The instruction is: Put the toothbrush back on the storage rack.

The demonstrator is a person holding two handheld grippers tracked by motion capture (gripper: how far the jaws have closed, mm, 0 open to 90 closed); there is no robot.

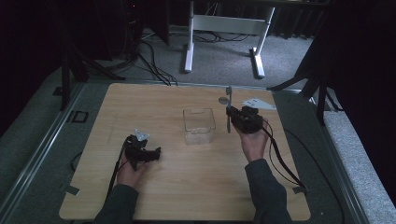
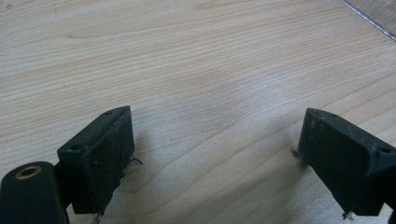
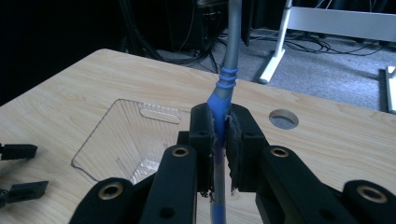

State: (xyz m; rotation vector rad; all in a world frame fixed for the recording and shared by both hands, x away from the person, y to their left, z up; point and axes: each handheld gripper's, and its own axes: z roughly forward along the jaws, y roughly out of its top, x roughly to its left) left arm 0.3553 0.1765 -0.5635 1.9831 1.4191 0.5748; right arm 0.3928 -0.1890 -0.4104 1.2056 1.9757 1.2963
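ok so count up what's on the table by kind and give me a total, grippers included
Hand-held gripper: 2, the left open over bare wood, the right shut on the pen.
Clear plastic bin: 1.
Blue and grey pen: 1, upright in the right jaws.
Total: 4.

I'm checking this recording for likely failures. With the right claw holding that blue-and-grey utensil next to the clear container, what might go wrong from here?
1. The right claw pinches the utensil on its narrow blue part, so it may pivot or slip.
2. The clear container looks light, and the left claw, open, rests apart from it; a nudge from the utensil might shift or tip it.
3. The round hole in the table lies nearby; a dropped utensil could catch there.
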